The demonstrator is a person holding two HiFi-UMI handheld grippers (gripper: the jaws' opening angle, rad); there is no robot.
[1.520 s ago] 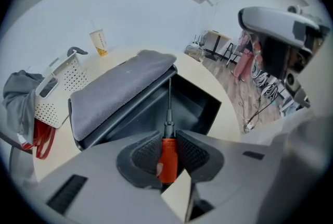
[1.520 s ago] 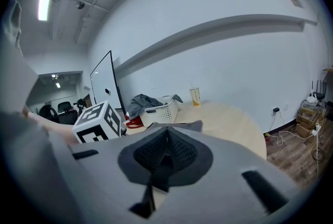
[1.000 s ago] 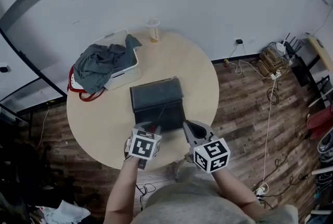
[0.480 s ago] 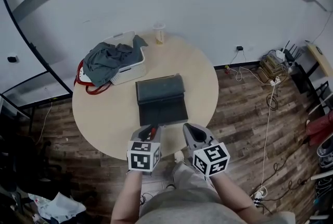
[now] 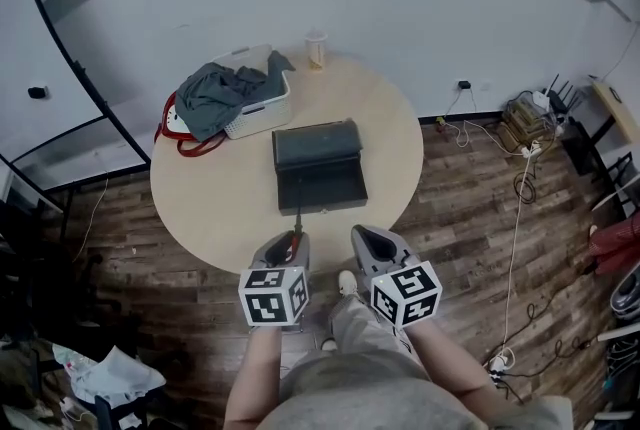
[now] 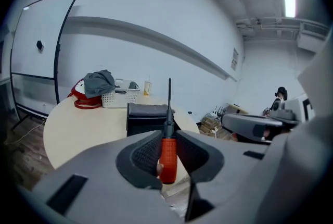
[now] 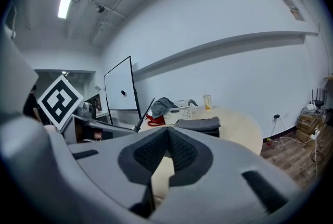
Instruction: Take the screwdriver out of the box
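Observation:
The screwdriver (image 6: 167, 158) has a red handle and a dark shaft that points up and away; my left gripper (image 6: 167, 139) is shut on the handle. In the head view the left gripper (image 5: 290, 240) holds the screwdriver (image 5: 296, 230) just off the table's near edge, its tip close to the front of the box. The dark box (image 5: 318, 168) lies open in the middle of the round table (image 5: 200, 208). Beside it my right gripper (image 5: 368, 240) is shut on nothing, its pads (image 7: 179, 152) meeting at the tips. The right gripper view shows the box (image 7: 197, 124) and the screwdriver's shaft (image 7: 146, 112).
A white basket (image 5: 262, 108) full of grey clothes stands at the table's back left, with a red bag (image 5: 178, 130) beside it. A cup (image 5: 317, 49) stands at the far edge. A whiteboard (image 5: 60, 88) is on the left, cables (image 5: 520, 178) on the floor at right.
Both grippers have drawn back from over the box to beyond the table's near edge. The left one has carried the screwdriver out with it and rolled. The table now lies farther away.

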